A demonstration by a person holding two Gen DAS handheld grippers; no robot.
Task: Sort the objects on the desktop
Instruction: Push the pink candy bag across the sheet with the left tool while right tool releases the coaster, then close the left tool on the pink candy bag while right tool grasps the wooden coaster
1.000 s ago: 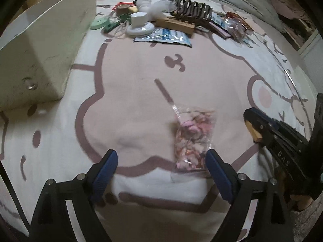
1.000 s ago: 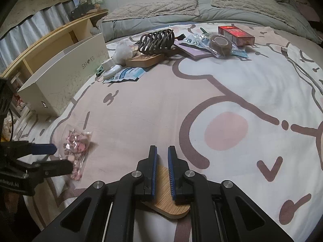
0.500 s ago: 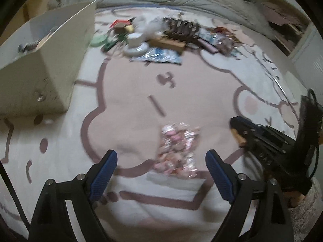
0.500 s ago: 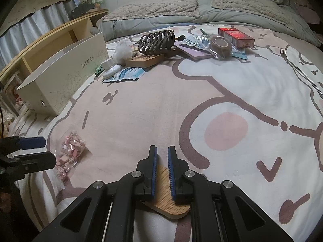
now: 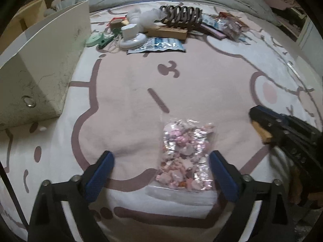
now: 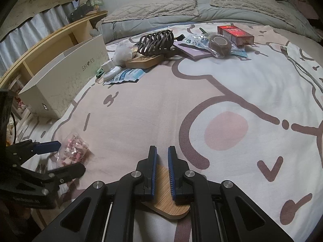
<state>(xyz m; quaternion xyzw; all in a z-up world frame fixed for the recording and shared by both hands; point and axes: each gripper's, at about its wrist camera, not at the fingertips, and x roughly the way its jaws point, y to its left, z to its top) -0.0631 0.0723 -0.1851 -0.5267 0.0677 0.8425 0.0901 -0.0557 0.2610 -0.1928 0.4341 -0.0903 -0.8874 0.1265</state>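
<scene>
The candy bag [image 5: 186, 157] lies flat on the bed [image 5: 131, 104], between the wide-apart fingers of my left hand-held gripper [image 5: 161, 171] and close against the right-hand one. A second ago it sat the same way; half a second ago I had swung left and back so it lay more centred; now I am in close again and the bag fills more of the left wrist view. I read that as lining up for the pick, with nothing gripped yet. My right hand-held gripper [image 6: 161, 169] has not moved: it stays clamped on the wooden board [image 6: 165, 199], fingers nearly together, low over the bed.

Counting: one candy bag near me, one white box [image 5: 40, 76] to the left, likely the bin for sorting. In the far pile I make out one dark wire rack [image 6: 156, 41], one wooden block [image 6: 144, 61], one tape roll [image 6: 220, 44], one red carton [image 6: 235, 33], one white holder [image 5: 131, 35] and two blue packets [image 5: 159, 45]; the small green pieces I cannot count.
</scene>
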